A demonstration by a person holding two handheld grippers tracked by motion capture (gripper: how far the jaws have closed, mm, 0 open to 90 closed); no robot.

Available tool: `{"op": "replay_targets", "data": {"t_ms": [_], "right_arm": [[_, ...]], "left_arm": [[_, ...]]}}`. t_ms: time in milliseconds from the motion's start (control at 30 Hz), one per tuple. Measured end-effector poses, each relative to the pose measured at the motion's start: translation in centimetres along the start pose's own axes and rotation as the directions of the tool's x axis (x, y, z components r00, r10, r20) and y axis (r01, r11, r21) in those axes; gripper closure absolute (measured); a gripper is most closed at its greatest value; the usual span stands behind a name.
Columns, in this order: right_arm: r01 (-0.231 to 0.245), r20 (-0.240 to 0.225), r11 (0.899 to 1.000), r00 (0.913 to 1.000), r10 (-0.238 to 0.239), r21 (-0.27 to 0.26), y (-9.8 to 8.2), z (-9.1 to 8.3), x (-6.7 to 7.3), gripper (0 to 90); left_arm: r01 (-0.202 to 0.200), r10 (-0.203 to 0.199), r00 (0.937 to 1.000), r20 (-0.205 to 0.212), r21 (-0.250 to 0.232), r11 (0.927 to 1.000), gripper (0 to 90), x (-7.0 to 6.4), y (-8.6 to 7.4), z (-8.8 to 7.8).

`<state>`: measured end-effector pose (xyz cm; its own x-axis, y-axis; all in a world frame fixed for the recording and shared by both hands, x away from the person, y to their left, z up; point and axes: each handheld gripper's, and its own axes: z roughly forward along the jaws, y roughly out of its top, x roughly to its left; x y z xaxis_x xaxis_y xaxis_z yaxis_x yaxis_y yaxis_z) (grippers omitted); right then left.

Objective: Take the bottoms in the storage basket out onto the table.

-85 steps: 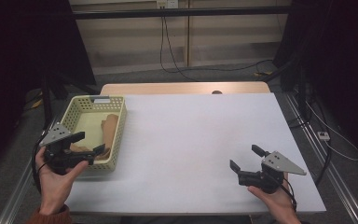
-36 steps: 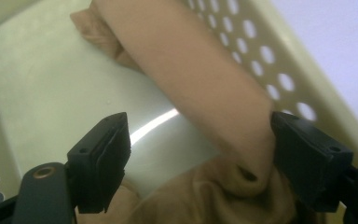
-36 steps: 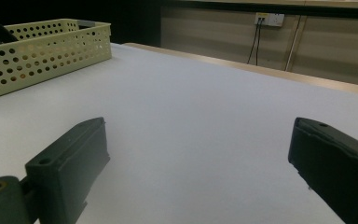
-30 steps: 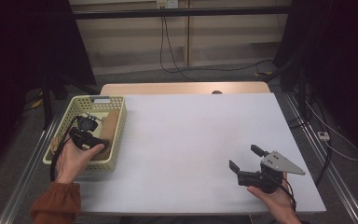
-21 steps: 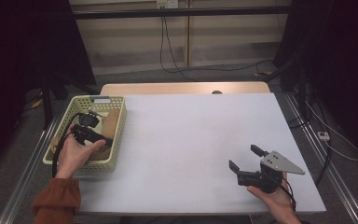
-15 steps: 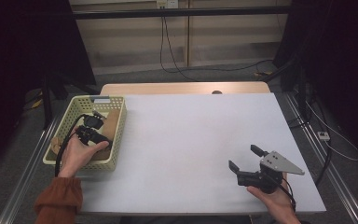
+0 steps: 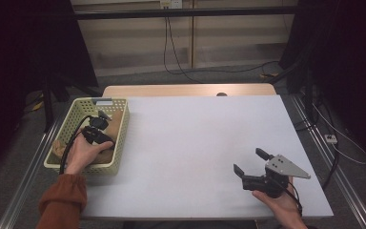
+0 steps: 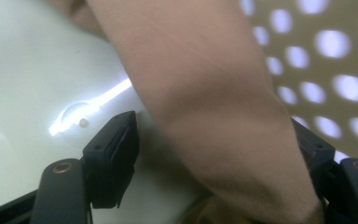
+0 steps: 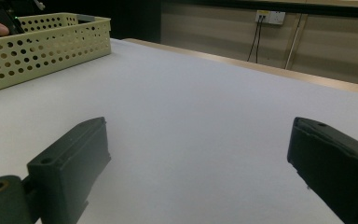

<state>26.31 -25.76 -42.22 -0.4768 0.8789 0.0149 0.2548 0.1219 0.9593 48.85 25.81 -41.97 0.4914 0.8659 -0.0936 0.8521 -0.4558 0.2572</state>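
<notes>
Tan cloth point(image 8: 214, 107) in the perforated basket point(image 7: 74, 116) lies between the left gripper's point(image 7: 96, 130) closing, not yet pinching jaws; the right gripper's point(image 7: 251, 168) jaws are spread.

My own left hand point(image 7: 83, 152) is covering most of the left gripper point(image 7: 96, 130) from above, the tan cloth point(image 8: 214, 107) is blurring up close and hiding my far pad, and the basket point(image 9: 42, 44) is running off the picture's edge
</notes>
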Motion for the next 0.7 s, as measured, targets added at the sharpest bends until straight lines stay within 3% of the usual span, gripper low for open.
{"op": "replay_targets", "data": {"t_ms": [67,133,267,367,467,533,567,633,700], "right_arm": [[0.001,0.000,1.000,1.0000,-0.001,0.000,0.0,0.0,0.0,5.0],[0.001,-0.001,1.000,1.0000,-0.001,-0.001,0.0,-0.1,0.0,5.1],[0.000,-0.002,1.000,1.0000,0.000,-0.001,0.0,0.0,0.0,5.1],[0.001,0.000,1.000,1.0000,-0.001,0.000,0.0,0.0,0.0,5.1],[-0.002,0.006,1.000,1.0000,0.002,0.007,0.0,0.0,0.0,5.3],[-0.004,0.006,1.000,1.0000,0.004,0.011,-0.1,0.1,0.0,5.3],[-0.002,0.004,1.000,1.0000,0.002,0.012,-0.1,0.1,0.0,5.4],[0.003,0.002,1.000,1.0000,-0.003,0.011,0.0,0.1,0.1,5.6],[0.002,-0.002,1.000,1.0000,-0.001,0.010,0.0,0.1,0.1,5.7]], "left_arm": [[0.028,-0.028,0.9994,-0.021,-0.016,0.9995,31.6,0.3,0.1,0.0],[0.032,-0.032,0.9993,-0.018,-0.013,0.9994,32.4,0.4,0.1,0.0],[0.038,-0.037,0.9991,0.020,-0.023,0.9990,39.5,0.7,0.1,0.0],[0.030,-0.030,0.9991,0.031,-0.021,0.9993,39.6,0.5,0.1,0.0],[0.010,-0.009,0.9967,0.080,-0.020,0.9997,37.9,0.1,0.1,0.1],[-0.011,0.014,0.9954,0.095,-0.026,0.9996,46.4,-0.4,0.1,0.1],[-0.011,0.014,0.9954,0.095,-0.026,0.9996,52.2,-0.4,0.1,0.1],[-0.052,0.054,0.9950,0.084,-0.025,0.9984,61.3,-1.2,0.0,0.1],[-0.059,0.060,0.9948,0.082,-0.020,0.9981,66.6,-1.3,0.0,0.1]]}}
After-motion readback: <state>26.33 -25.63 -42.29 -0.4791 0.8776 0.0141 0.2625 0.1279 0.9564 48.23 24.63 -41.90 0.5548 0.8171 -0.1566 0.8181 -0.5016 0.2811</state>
